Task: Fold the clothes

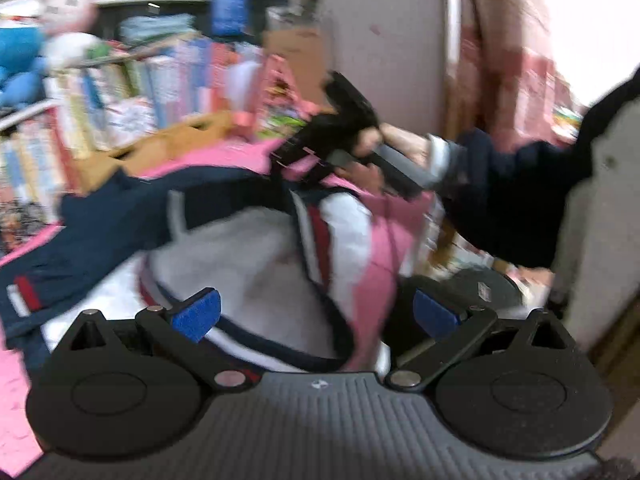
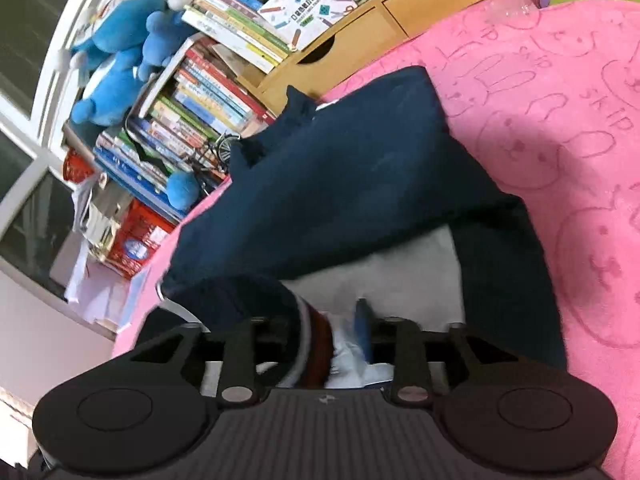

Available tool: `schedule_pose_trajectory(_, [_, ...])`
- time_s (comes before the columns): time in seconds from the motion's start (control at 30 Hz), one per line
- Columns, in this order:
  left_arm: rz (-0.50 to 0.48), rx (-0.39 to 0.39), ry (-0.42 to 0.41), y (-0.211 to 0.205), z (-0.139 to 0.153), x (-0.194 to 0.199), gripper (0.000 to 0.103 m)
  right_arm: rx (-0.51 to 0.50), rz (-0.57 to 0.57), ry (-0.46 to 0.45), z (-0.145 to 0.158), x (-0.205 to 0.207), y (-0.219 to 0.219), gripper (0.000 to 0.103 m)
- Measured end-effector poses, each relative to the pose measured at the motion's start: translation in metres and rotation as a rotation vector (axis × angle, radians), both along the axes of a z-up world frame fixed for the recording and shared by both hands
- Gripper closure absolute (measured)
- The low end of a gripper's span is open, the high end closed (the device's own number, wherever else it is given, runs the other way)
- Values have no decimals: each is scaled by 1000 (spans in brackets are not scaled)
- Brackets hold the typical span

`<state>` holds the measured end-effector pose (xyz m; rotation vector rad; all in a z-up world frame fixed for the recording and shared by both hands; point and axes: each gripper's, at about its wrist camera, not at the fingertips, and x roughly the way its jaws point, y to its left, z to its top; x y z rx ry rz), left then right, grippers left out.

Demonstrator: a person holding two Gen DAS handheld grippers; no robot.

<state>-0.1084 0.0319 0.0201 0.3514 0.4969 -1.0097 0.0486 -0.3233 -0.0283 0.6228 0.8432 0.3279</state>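
Observation:
A navy jacket (image 1: 120,216) with a white lining and red and white stripes lies spread on a pink cloth (image 1: 224,156). My left gripper (image 1: 316,312) hovers open over the lining, and its blue pads (image 1: 196,314) hold nothing. Across the jacket, a hand holds my right gripper (image 1: 300,156), which is blurred. In the right wrist view the navy body (image 2: 352,168) stretches away. The striped sleeve cuff (image 2: 312,344) lies bunched between the jaws of my right gripper (image 2: 320,320). Its right pad (image 2: 364,328) shows bare and the left pad is hidden.
Shelves packed with books (image 2: 208,92) and blue plush toys (image 2: 116,52) stand beyond the pink cloth (image 2: 560,120), with a wooden drawer box (image 2: 360,36) at its far edge. A person's dark sleeve (image 1: 520,192) reaches in from the right, in front of a pink curtain (image 1: 512,40).

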Motion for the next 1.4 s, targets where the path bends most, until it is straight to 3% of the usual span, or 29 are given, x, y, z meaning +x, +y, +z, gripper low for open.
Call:
schedule_pose_trajectory(0.1, [15,87,-54,-15,-14,2,0,-86,21,-95,8,-15,0,42])
schedule_pose_trajectory(0.23, [194,123,-95,-14,-22,32,0,-273,52,-342,41,-54,1,5])
schedule_pose_trajectory(0.3, [291,135,-112,-13,-25,49,0,-359,67,-464,57,-76,0,0])
schedule_pose_trajectory(0.37, [416,97,-78,0,-24,71,0,-410,107,-553,69,-96,2,0])
schedule_pose_trajectory(0.53, [760,-22,20,44,-17,125,0,-535,260,-633,68,-129,27,0])
schedule_pose_trajectory(0.63, [786,-134,124,68,-15,133,0,-655,389,-686,54,-145,58,0])
schedule_pose_trajectory(0.73, [774,-131,109,74,-16,125,0,-734,579,-757,37,-165,95,0])
schedule_pose_trajectory(0.83, [775,-123,89,77,-17,119,0,-814,752,-894,22,-186,140,0])
schedule_pose_trajectory(0.97, [746,-262,193,97,-17,116,0,-848,924,-1074,-2,-207,201,0])
schedule_pose_trajectory(1.0, [725,-306,218,104,-16,115,0,-840,966,-1081,-7,-208,215,2])
schedule_pose_trajectory(1.03, [701,-350,239,111,-15,112,0,-841,983,-1070,-10,-207,225,14])
schedule_pose_trajectory(1.07, [675,-390,257,117,-13,109,0,-843,984,-1039,-12,-202,235,27])
schedule_pose_trajectory(1.1, [653,-422,268,123,-11,106,0,-830,974,-985,-11,-195,240,61])
schedule_pose_trajectory(1.13, [634,-450,274,129,-9,101,0,-807,964,-924,-9,-186,244,68])
schedule_pose_trajectory(1.27, [602,-449,221,140,0,81,0,-605,864,-715,18,-144,228,78])
schedule_pose_trajectory(1.4, [523,-379,113,131,11,66,0,-523,736,-711,46,-114,210,78])
